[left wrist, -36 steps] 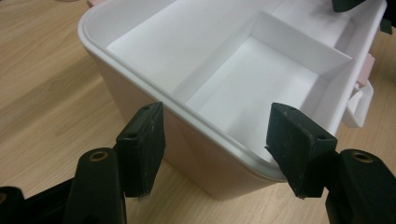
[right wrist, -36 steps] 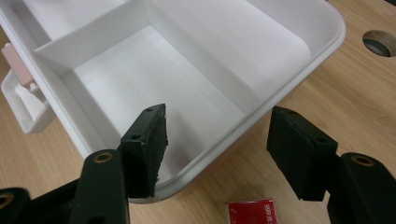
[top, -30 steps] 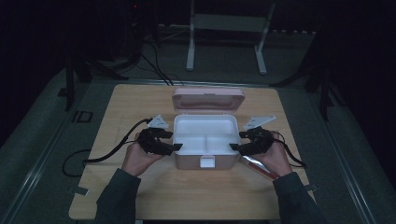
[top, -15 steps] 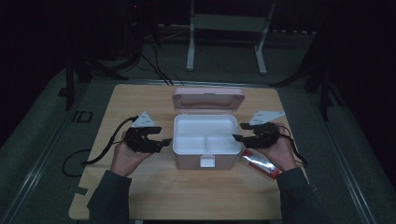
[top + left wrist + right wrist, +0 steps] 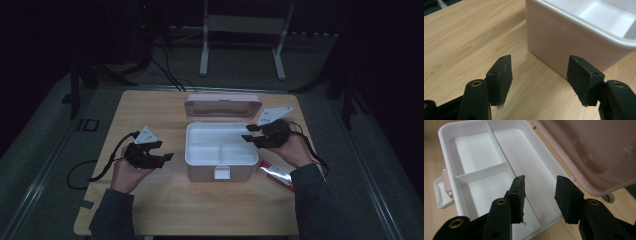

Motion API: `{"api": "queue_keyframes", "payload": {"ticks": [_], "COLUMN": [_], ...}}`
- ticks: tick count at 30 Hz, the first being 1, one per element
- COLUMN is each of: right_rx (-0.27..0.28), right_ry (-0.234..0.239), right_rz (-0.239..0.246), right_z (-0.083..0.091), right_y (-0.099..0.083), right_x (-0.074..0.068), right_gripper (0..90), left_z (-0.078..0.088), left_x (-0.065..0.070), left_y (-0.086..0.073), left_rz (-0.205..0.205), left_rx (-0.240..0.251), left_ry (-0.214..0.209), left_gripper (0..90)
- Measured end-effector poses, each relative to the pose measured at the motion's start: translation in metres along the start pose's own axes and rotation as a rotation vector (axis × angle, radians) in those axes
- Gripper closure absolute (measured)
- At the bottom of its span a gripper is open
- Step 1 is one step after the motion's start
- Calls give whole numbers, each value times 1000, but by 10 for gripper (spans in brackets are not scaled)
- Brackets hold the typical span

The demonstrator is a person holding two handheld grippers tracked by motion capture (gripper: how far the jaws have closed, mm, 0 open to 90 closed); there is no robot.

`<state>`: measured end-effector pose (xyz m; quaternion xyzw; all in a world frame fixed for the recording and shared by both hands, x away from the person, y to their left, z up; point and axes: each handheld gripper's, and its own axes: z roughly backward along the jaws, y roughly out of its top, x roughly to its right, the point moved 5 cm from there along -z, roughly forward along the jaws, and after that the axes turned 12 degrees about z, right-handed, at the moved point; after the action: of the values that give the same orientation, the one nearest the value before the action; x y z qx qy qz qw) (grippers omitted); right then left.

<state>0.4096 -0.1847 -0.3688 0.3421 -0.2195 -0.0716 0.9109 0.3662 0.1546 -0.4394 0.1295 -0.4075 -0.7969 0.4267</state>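
The lunch box point(image 5: 220, 156) sits open near the middle of the wooden bench point(image 5: 165, 205) in the high view, its white tray divided into compartments and its pink lid point(image 5: 223, 106) thrown back toward the far edge. A latch tab juts from the near wall. The left tongs point(image 5: 161, 151) are held above the bench to the left of the box, apart from it, jaws spread with nothing between them. The right tongs point(image 5: 251, 133) hover at the box's right rim, over the far right corner of the tray, holding nothing. A red and silver packet point(image 5: 276, 173) lies on the bench just right of the box, beneath the right forearm.

In the left gripper view, the left tongs point(image 5: 540, 78) stand wide apart over bare bench point(image 5: 466, 42), with the box's point(image 5: 564, 47) corner just ahead of them; the pads touch nothing.

In the right gripper view, the right tongs point(image 5: 540, 197) look down into the tray point(image 5: 481, 157), over its long compartment beside the dividing wall. Their jaws have just been closing and now stand about half apart, empty. The pink lid point(image 5: 594, 152) rises at the right.
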Motion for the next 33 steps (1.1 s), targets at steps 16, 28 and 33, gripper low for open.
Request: {"api": "queue_keyframes", "payload": {"ticks": [16, 28, 33], "right_rx": [-133, -242, -316], "right_ry": [92, 177, 248], "right_rz": [179, 316, 359], "right_z": [-16, -31, -42], "right_y": [25, 44, 49], "right_x": [2, 3, -2], "right_gripper": [580, 641, 684], "left_z": [-20, -22, -22], "left_x": [-8, -5, -5], "left_y": [-30, -34, -33], "left_rz": [22, 16, 12], "left_rx": [-18, -17, -16], "left_ry": [5, -12, -19], "left_gripper": [356, 354, 354]}}
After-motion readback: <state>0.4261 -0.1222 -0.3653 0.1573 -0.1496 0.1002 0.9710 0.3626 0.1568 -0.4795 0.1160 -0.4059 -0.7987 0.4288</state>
